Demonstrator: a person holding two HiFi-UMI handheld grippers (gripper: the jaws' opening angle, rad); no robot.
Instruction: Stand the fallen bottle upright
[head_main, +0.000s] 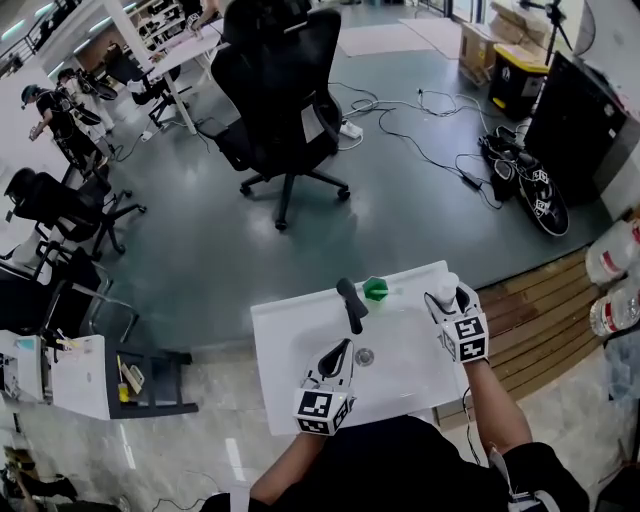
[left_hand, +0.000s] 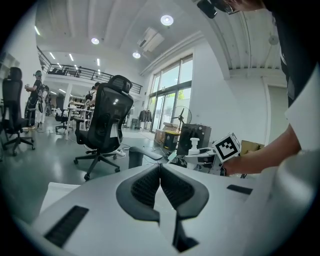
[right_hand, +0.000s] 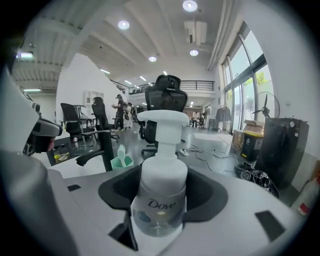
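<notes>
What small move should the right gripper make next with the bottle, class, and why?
Probably lower the bottle straight down onto the white top, then open. The right gripper has its jaws clamped on the bottle's body, which is upright with the pump on top, near the top's far right corner. The base isn't visible, so contact with the top can't be confirmed.

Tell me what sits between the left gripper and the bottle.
Head view: only bare sink basin and its drain lie between left gripper and bottle.

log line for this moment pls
right gripper: shut on pump bottle | bottle: upright in jaws | left gripper: shut, empty
</notes>
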